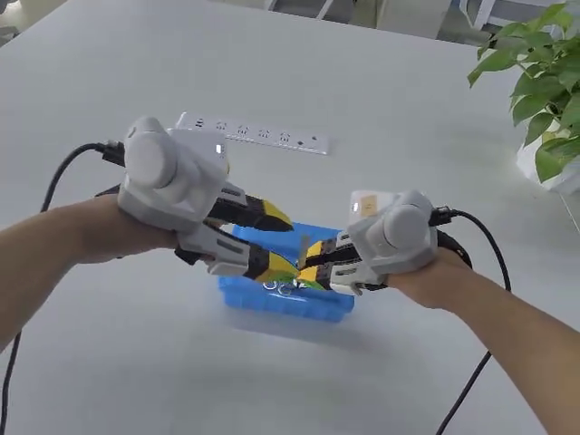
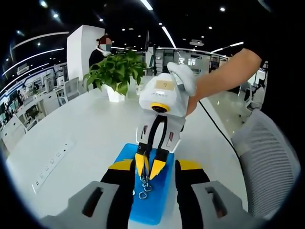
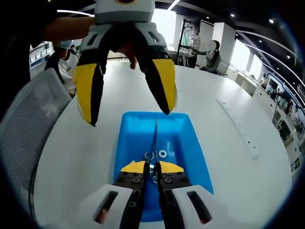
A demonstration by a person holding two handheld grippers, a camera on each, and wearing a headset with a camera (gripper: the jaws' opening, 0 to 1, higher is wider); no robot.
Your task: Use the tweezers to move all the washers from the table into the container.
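A blue container (image 1: 272,304) sits on the white table (image 1: 381,100) between my two grippers, and it also appears in the left gripper view (image 2: 155,210) and the right gripper view (image 3: 190,157). Small metal washers (image 3: 163,153) lie on its floor; the head view (image 1: 285,286) and the left gripper view (image 2: 142,194) catch them too. My right gripper (image 3: 152,167) is shut on thin metal tweezers (image 3: 156,136), whose tips point down into the container. My left gripper (image 2: 155,167) hovers open over the container's far end, facing the right gripper (image 2: 148,169) with nothing between its jaws.
A white power strip (image 1: 254,134) lies behind the container. A potted plant (image 1: 544,82) stands at the table's right edge. Cables (image 1: 471,381) trail from both grippers. A mesh chair (image 2: 267,157) stands beside the table, and people stand in the background.
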